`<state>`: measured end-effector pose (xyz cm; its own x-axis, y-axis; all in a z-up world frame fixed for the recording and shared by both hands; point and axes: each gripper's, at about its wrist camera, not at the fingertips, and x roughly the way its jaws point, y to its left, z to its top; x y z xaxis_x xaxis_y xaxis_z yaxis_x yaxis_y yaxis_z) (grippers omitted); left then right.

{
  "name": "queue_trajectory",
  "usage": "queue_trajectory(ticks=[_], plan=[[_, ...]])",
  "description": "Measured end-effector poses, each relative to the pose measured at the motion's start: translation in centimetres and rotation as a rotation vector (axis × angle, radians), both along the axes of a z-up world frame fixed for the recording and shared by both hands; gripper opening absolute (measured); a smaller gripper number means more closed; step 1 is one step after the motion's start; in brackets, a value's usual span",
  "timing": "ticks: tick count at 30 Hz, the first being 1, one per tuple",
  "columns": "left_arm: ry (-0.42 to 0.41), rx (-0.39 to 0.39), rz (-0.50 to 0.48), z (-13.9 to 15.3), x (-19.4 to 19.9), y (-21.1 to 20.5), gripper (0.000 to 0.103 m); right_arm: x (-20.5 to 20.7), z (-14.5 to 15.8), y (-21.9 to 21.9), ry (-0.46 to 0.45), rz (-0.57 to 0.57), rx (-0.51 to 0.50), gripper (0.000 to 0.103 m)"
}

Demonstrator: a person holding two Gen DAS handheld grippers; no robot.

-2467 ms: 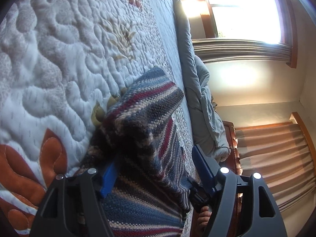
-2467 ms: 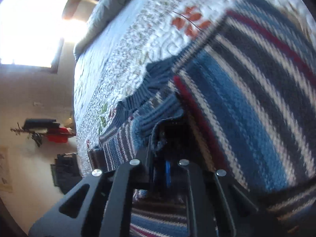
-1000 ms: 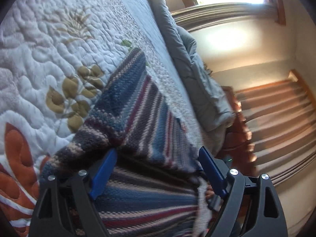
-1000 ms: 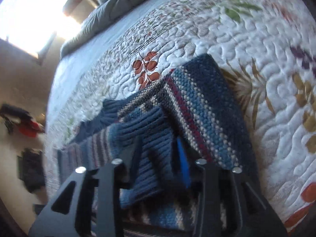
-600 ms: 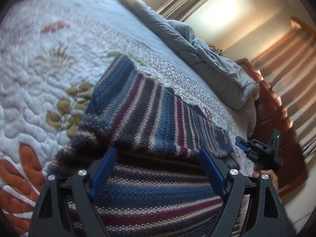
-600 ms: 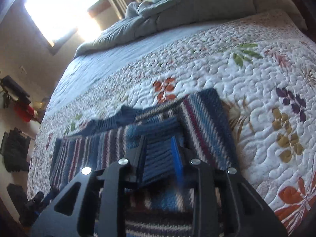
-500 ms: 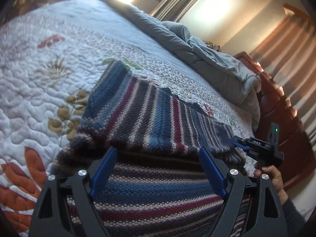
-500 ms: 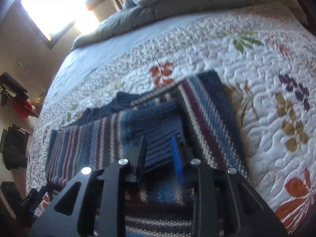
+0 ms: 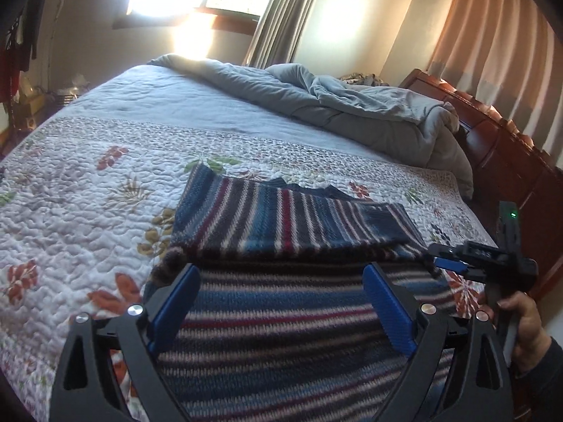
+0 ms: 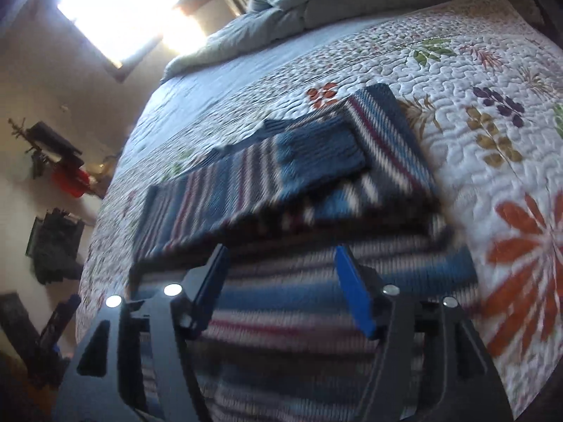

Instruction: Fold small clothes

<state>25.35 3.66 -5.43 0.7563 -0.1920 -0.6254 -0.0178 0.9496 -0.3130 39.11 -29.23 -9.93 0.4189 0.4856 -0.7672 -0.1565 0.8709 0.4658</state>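
Note:
A striped knit sweater (image 9: 281, 221) in blue, maroon, white and dark grey lies on the quilted bed, its far part folded over the near part. It also shows in the right wrist view (image 10: 292, 168). My left gripper (image 9: 279, 281) is open and empty, just above the near layer of the sweater. My right gripper (image 10: 281, 270) is open and empty, over the sweater's near edge. The right gripper also shows in the left wrist view (image 9: 454, 263), held in a hand at the right.
The floral quilt (image 9: 77, 190) covers the bed. A grey duvet (image 9: 334, 105) is bunched at the far side. A wooden headboard (image 9: 506, 154) runs along the right. Clothes hang on the wall (image 10: 56, 161) at the left.
The right gripper has let go of the sweater and opened. Both grippers have pulled back and levelled out. The folded sweater now lies flat on the quilt.

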Motion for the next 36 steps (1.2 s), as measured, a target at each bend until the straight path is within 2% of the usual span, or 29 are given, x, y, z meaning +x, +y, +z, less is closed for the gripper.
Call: queue_trajectory(ticks=[1, 3, 5, 7, 10, 14, 19, 21, 25, 29, 33, 36], plan=[[0.008, -0.003, -0.003, 0.2, -1.2, 0.0, 0.096, -2.0, 0.6, -0.4, 0.0, 0.019, 0.01, 0.07], [0.035, -0.008, -0.016, 0.3, -3.7, 0.2, 0.097, -5.9, 1.2, -1.6, 0.027, 0.041, 0.037, 0.082], [0.068, -0.028, -0.026, 0.0, -6.1, 0.7, 0.097, -9.3, 1.7, -2.9, 0.049, 0.059, 0.066, 0.084], [0.118, -0.095, -0.036, -0.9, -8.8, 2.1, 0.098, -13.2, 1.7, -5.1, 0.089, 0.048, 0.103, 0.089], [0.209, -0.246, -0.021, -3.2, -12.4, 4.6, 0.098, -17.7, 0.5, -8.4, 0.168, 0.016, 0.206, 0.089], [0.283, -0.354, 0.039, -6.2, -16.5, 7.2, 0.099, -21.5, -2.2, -12.2, 0.248, -0.043, 0.236, 0.089], [0.411, -0.548, 0.046, -11.1, -18.0, 8.4, 0.099, -22.9, -5.7, -14.1, 0.331, -0.078, 0.256, 0.085], [0.441, -0.628, 0.039, -12.8, -18.2, 8.3, 0.099, -22.9, -7.2, -14.0, 0.38, -0.078, 0.291, 0.074], [0.501, -0.759, 0.07, -16.0, -18.2, 7.9, 0.099, -22.9, -8.9, -12.9, 0.422, -0.087, 0.295, 0.065], [0.504, -0.753, 0.09, -16.8, -18.3, 7.0, 0.099, -22.9, -10.1, -11.8, 0.458, -0.097, 0.288, 0.06], [0.493, -0.791, 0.07, -16.3, -18.5, 6.2, 0.099, -22.8, -10.1, -11.3, 0.458, -0.094, 0.306, 0.06], [0.495, -0.745, 0.067, -15.9, -18.1, 5.8, 0.099, -22.5, -10.1, -11.0, 0.462, -0.087, 0.31, 0.06]])
